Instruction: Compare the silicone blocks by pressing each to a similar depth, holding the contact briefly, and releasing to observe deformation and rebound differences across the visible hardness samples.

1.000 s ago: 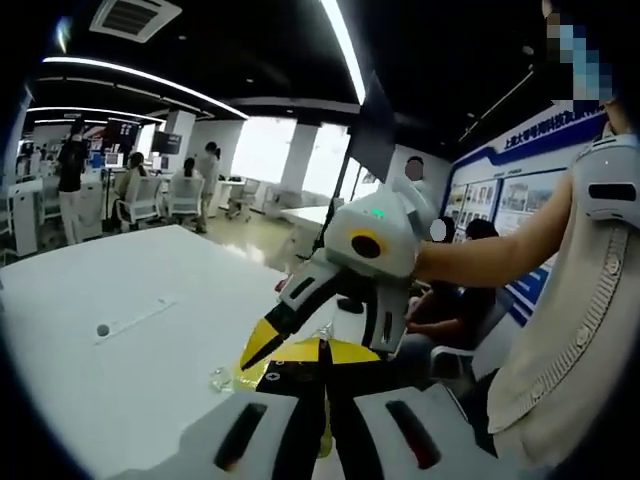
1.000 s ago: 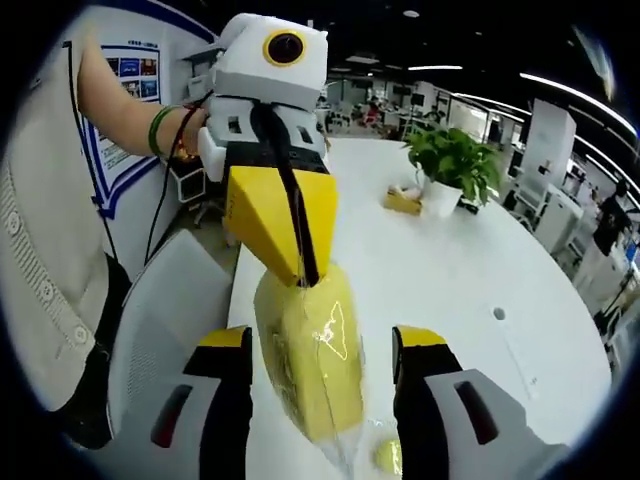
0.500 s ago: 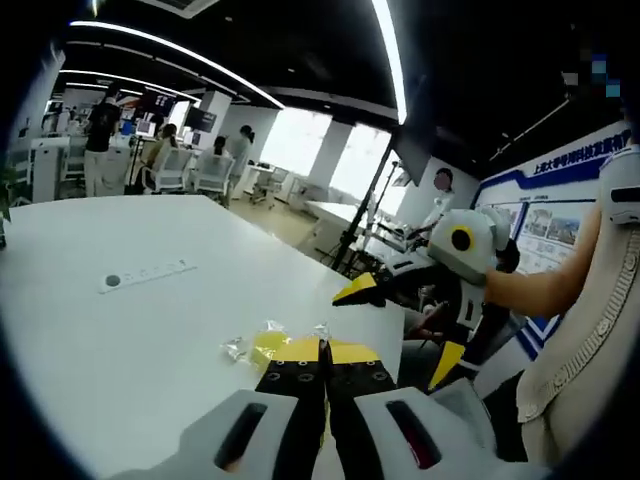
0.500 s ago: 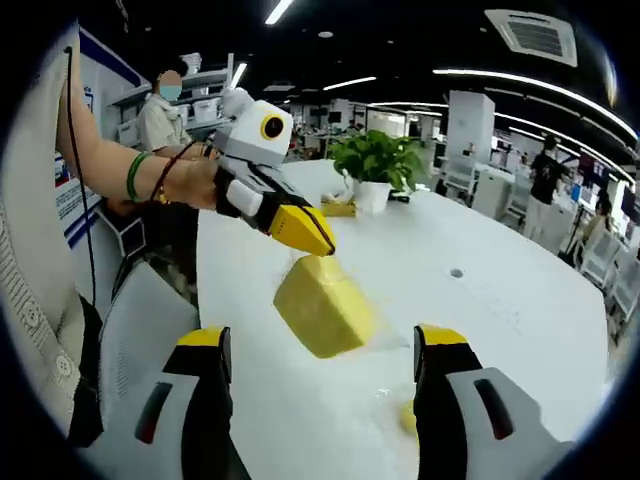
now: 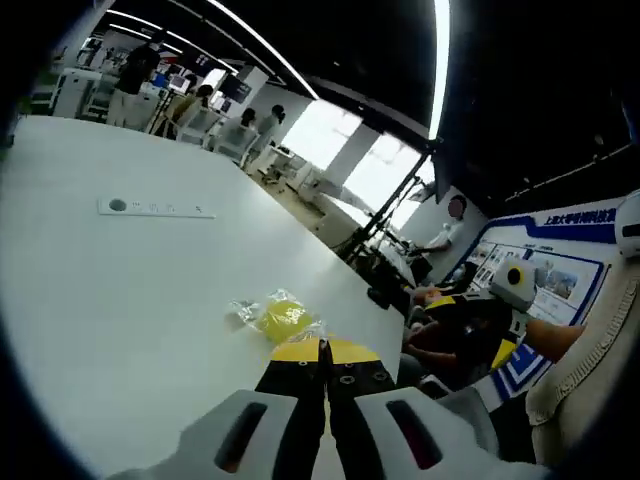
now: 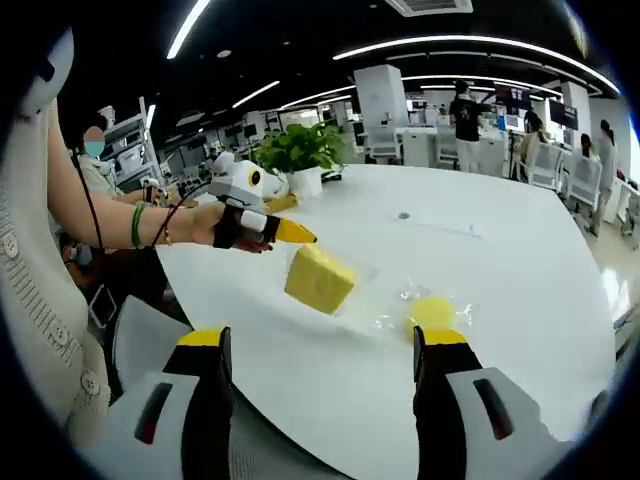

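On the white table [image 6: 520, 270], seen from the right gripper view, a yellow block [image 6: 320, 279] in clear wrap sits near the centre of the picture, and a smaller round yellow sample [image 6: 433, 312], also in crinkled clear wrap, lies at about four o'clock from it, just above the tip of this view's right-hand jaw. The right gripper [image 6: 320, 345] has its yellow-tipped jaws spread wide apart with nothing between them, well short of both pieces. At about ten o'clock from the block, the left gripper [image 6: 300, 237] reaches in from a hand [image 6: 225, 225] wearing green and red bracelets; its yellow jaws look pressed together into a point, and the tip sits just beside the block's upper corner, though I cannot tell whether it touches. A potted plant [image 6: 300, 155] stands farther back at twelve o'clock. From the left gripper view, the left gripper [image 5: 324, 349] shows both jaws closed flat against each other, and the round yellow sample [image 5: 284, 318] lies just past the tips at about eleven o'clock. The right gripper [image 5: 505, 325] hangs off at three o'clock, beyond the table edge.
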`<control>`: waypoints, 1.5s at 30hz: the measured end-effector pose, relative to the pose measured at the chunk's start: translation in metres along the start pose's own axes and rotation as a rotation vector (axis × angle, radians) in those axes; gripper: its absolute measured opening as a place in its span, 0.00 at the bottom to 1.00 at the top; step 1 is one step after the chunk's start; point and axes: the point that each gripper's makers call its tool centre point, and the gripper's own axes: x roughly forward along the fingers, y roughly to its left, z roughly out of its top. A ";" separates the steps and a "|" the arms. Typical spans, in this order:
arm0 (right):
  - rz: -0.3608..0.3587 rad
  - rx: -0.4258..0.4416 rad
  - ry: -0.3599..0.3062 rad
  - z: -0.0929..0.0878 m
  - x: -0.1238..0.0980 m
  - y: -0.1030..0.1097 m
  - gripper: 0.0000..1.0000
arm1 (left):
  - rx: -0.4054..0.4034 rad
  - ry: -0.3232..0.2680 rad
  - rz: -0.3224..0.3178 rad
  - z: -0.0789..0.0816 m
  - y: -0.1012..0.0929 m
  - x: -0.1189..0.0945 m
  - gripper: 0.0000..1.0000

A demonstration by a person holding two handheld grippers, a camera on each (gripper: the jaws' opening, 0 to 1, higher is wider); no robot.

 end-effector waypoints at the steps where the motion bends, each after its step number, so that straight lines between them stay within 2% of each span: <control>1: -0.005 0.008 0.003 -0.001 -0.001 -0.002 0.70 | -0.007 0.005 0.023 -0.002 0.009 0.000 0.00; 3: -0.026 0.049 -0.012 -0.001 -0.008 -0.009 0.71 | 0.004 0.013 0.059 -0.006 0.024 -0.001 0.00; 4: -0.042 0.081 -0.040 0.003 -0.012 -0.014 0.70 | 0.001 -0.028 0.061 0.002 0.028 -0.002 0.00; 5: -0.047 0.095 -0.047 0.004 -0.015 -0.017 0.70 | -0.010 -0.021 0.063 0.002 0.032 -0.005 0.00; 7: -0.067 0.084 -0.026 0.000 -0.019 -0.023 0.70 | 0.037 -0.020 0.112 0.005 0.046 -0.007 0.00; 10: -0.090 0.091 0.034 -0.012 -0.020 -0.029 0.68 | 0.030 -0.023 0.128 0.008 0.062 -0.007 0.00; 16: -0.073 0.094 0.075 -0.018 -0.014 -0.018 0.67 | 0.040 -0.016 0.165 0.010 0.095 -0.004 0.00; 22: -0.078 0.106 0.097 -0.023 -0.013 -0.021 0.67 | 0.085 0.036 0.217 0.001 0.122 0.004 0.00; 25: -0.082 0.115 0.085 -0.022 -0.013 -0.022 0.67 | 0.094 0.058 0.250 -0.007 0.134 0.009 0.00; 29: -0.099 0.128 0.094 -0.028 -0.011 -0.026 0.67 | 0.120 0.092 0.280 -0.014 0.145 0.013 0.00; 33: -0.104 0.131 0.105 -0.032 -0.011 -0.025 0.66 | 0.132 0.098 0.292 -0.016 0.150 0.015 0.00; 39: -0.107 0.140 0.106 -0.034 -0.009 -0.024 0.66 | 0.100 0.088 0.303 -0.019 0.153 0.013 0.00; 45: -0.099 0.137 0.101 -0.031 -0.007 -0.024 0.66 | 0.103 0.078 0.304 -0.018 0.154 0.012 0.00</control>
